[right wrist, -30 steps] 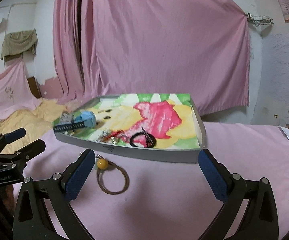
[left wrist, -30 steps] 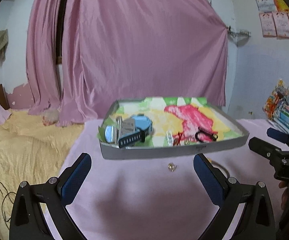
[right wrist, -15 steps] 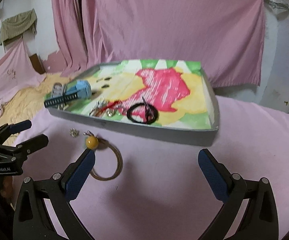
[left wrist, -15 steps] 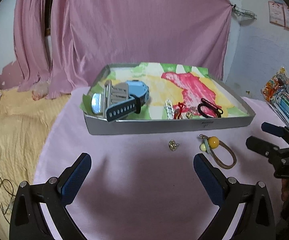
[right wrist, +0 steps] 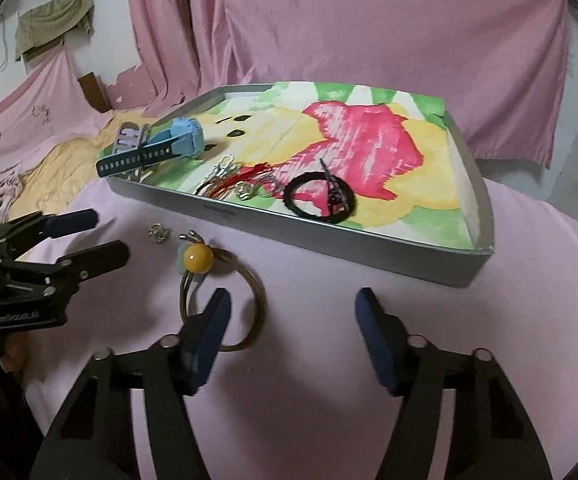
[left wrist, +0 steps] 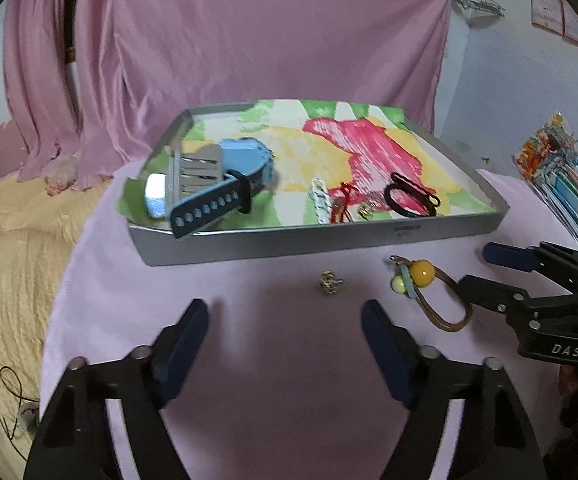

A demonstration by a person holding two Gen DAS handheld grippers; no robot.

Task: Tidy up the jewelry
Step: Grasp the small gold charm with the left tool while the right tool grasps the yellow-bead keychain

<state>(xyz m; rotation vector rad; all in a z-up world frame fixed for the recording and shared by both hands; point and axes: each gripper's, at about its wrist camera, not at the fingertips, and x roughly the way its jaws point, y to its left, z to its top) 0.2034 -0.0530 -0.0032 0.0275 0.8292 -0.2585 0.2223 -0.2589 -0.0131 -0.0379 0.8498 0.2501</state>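
In the left wrist view, the left gripper (left wrist: 285,336) is held with fingers apart and empty over the pink tabletop (left wrist: 281,400); an earring (left wrist: 331,282) and a bangle (left wrist: 433,292) are seen before the tray (left wrist: 329,240). In the right wrist view, the right gripper (right wrist: 293,332) is likewise spread and empty, its left finger over the bangle (right wrist: 225,292), which lies just outside the tray (right wrist: 369,252) holding a watch (right wrist: 161,148).

A home bedroom: pink curtains (left wrist: 249,32) draped over the wall, a yellow bedspread (left wrist: 5,256), stacked books (left wrist: 557,184).
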